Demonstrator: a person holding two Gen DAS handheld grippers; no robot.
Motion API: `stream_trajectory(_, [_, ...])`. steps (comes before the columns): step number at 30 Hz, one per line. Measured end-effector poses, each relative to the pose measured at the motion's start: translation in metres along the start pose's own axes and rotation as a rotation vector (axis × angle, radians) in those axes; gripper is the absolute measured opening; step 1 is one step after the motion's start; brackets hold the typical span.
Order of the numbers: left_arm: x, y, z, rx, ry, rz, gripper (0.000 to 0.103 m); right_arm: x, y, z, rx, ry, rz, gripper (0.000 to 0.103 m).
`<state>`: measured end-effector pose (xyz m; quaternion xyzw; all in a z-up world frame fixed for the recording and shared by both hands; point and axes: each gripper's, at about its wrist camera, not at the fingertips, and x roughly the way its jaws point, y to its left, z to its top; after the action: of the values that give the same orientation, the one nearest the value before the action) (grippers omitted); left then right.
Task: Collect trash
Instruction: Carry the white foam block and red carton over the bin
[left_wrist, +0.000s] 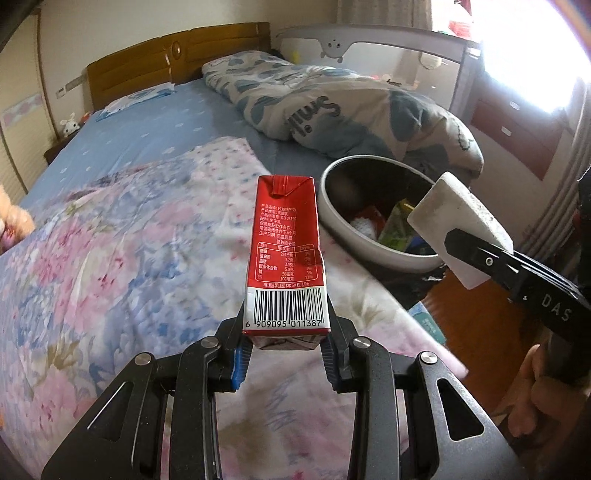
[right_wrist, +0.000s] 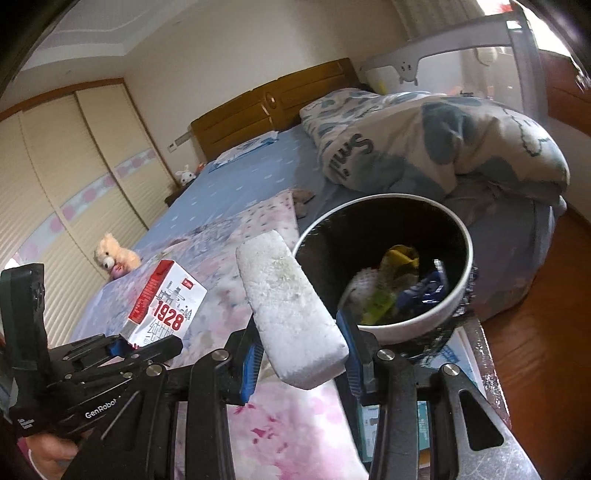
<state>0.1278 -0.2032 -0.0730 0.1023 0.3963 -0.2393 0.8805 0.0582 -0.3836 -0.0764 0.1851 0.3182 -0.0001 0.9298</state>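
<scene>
My left gripper (left_wrist: 284, 354) is shut on a red milk carton (left_wrist: 284, 254) with a barcode, held above the flowered blanket; the carton also shows in the right wrist view (right_wrist: 166, 302). My right gripper (right_wrist: 299, 358) is shut on a white foam block (right_wrist: 291, 310), held just left of the bin; the block also shows in the left wrist view (left_wrist: 458, 229). The white round trash bin (right_wrist: 410, 325) with a dark inside stands at the bed's edge and holds a green packet, a white wad and blue wrappers. The bin also shows in the left wrist view (left_wrist: 369, 247).
A flowered pink blanket (left_wrist: 110, 266) covers the near bed. A rolled blue-and-white duvet (left_wrist: 332, 103) lies behind the bin. A teddy bear (right_wrist: 114, 256) sits at the bed's left side. A wooden headboard (left_wrist: 177, 55), a crib rail (left_wrist: 369, 44) and wooden floor (right_wrist: 546, 332) at right.
</scene>
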Motion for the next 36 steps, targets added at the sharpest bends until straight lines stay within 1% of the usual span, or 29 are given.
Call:
stream_trajectory(9, [0.005, -0.025, 0.013, 0.040, -0.006, -0.023, 0.030, -0.009, -0.021, 0.007, 0.034, -0.022, -0.027, 0.039])
stream_trajectory(17, [0.013, -0.034, 0.022, 0.050, 0.000, -0.035, 0.030, -0.008, -0.034, 0.012, 0.055, -0.019, -0.041, 0.039])
stream_trajectory(26, [0.023, -0.045, 0.035, 0.067, 0.006, -0.044, 0.030, -0.001, -0.052, 0.025, 0.075, -0.010, -0.066, 0.039])
stream_trajectory(36, [0.036, -0.058, 0.055, 0.082, 0.008, -0.047, 0.030, 0.012, -0.063, 0.045, 0.082, -0.003, -0.072, 0.039])
